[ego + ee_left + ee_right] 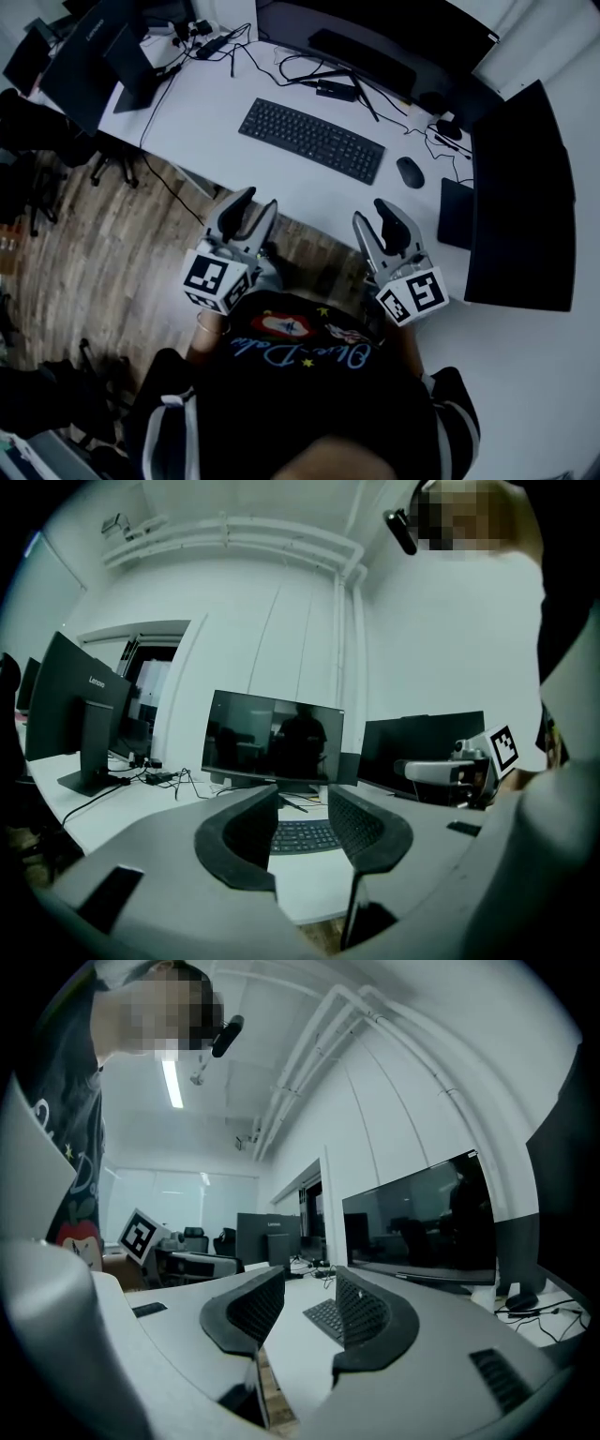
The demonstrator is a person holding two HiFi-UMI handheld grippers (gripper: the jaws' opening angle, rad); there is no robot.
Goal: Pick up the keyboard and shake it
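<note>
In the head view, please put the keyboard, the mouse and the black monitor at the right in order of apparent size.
1. Black monitor at the right, largest by far.
2. Keyboard.
3. Mouse, clearly smallest.

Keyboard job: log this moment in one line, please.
phase: pre-grasp | keyboard: flat on desk, untouched | left gripper: open, empty | right gripper: open, empty | both: short of keyboard
</note>
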